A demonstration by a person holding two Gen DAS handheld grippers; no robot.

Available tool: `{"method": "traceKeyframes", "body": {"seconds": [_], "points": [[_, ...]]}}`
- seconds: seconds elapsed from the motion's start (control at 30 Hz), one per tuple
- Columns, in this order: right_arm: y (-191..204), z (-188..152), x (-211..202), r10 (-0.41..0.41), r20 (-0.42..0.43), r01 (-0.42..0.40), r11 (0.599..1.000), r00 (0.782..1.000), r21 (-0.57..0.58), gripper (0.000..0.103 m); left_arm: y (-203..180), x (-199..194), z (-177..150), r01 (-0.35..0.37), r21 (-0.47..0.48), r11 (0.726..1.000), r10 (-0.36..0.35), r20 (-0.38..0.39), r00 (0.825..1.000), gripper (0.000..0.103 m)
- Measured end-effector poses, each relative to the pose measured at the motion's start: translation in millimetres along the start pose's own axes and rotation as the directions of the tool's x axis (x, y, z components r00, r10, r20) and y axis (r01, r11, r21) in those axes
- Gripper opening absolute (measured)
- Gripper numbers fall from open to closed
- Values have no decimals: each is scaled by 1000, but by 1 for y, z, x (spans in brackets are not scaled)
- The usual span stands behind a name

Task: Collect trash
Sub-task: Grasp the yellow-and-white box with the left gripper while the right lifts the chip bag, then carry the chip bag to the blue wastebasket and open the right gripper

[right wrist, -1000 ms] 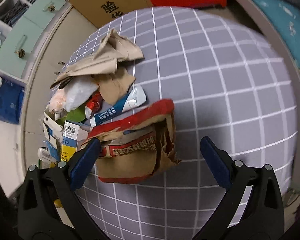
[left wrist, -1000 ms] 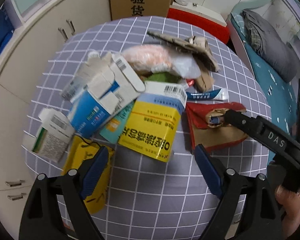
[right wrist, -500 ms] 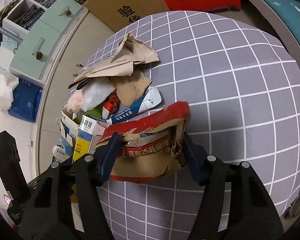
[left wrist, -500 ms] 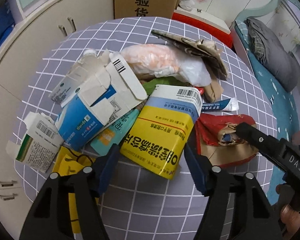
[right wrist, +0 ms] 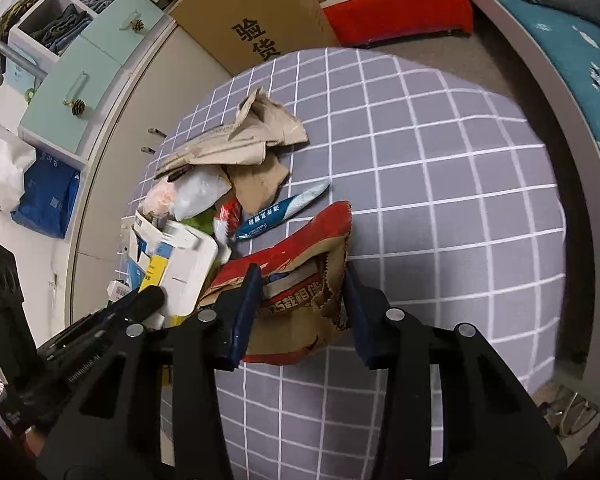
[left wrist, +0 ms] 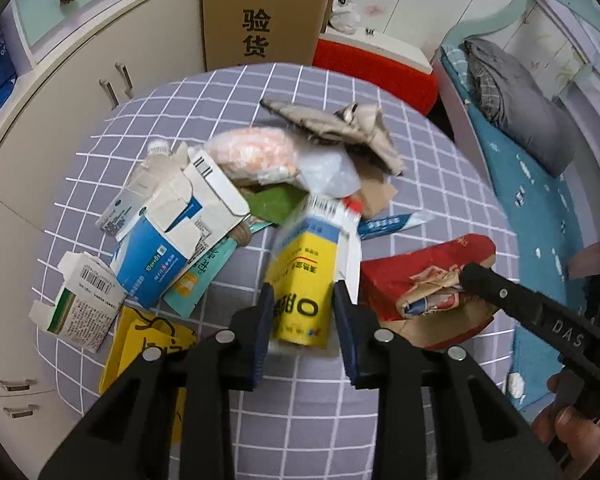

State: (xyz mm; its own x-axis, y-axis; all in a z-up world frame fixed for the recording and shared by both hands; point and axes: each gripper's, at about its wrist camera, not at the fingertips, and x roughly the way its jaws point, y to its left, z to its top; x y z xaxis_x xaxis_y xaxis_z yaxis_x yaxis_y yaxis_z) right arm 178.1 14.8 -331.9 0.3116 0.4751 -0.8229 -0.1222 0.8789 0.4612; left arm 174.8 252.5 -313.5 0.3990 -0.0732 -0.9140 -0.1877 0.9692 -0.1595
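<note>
A pile of trash lies on a round table with a grey checked cloth (left wrist: 420,160). My left gripper (left wrist: 303,322) is shut on a yellow and white carton (left wrist: 306,276), tipped up on its end; the carton also shows in the right wrist view (right wrist: 180,268). My right gripper (right wrist: 298,312) is shut on a crumpled red and brown paper bag (right wrist: 300,276), which also shows in the left wrist view (left wrist: 424,284). Both held items sit at the near edge of the pile.
A blue and white box (left wrist: 172,236), a small white box (left wrist: 80,300), a yellow bag (left wrist: 144,336), crumpled brown paper (left wrist: 340,128), a pink bag (left wrist: 256,152) and a toothpaste tube (left wrist: 392,222) lie on the cloth. A cardboard box (left wrist: 260,12), cupboards and a bed surround the table.
My left gripper has closed on the yellow carton and tipped it upright. My right gripper has closed on the red and brown paper bag.
</note>
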Motion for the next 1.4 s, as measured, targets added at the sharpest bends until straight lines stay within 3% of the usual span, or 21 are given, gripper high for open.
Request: {"method": "traceKeyframes", "body": {"seconds": [0.3,0.53,0.9,1.13,1.23,1.3,1.4], "points": [[-13,6,-54,-20,82,19,1000,996,17,40,-29,-50,0,5,18,1000,-7,108,994,28],[-44,17,-95,-34,153,26,998,988,50,40,-88,-68,20,44,109,993,-63,175,983,28],[-159,57,-166,-139,234,115,987,962,114,41,-243,-38,37,147,222,964,-174,108,979,28],[-232,84,-184,-227,238,205,972,944,113,42,-336,-1,46,161,262,952,-183,60,981,28],[-257,96,-181,-251,240,226,966,938,127,46,-362,13,52,152,271,950,-169,43,985,28],[-273,104,-174,-261,227,239,964,938,120,66,-374,23,55,146,273,951,-160,28,987,28],[-295,113,-165,-247,188,226,966,950,125,67,-391,36,59,131,274,953,-138,7,990,28]]}}
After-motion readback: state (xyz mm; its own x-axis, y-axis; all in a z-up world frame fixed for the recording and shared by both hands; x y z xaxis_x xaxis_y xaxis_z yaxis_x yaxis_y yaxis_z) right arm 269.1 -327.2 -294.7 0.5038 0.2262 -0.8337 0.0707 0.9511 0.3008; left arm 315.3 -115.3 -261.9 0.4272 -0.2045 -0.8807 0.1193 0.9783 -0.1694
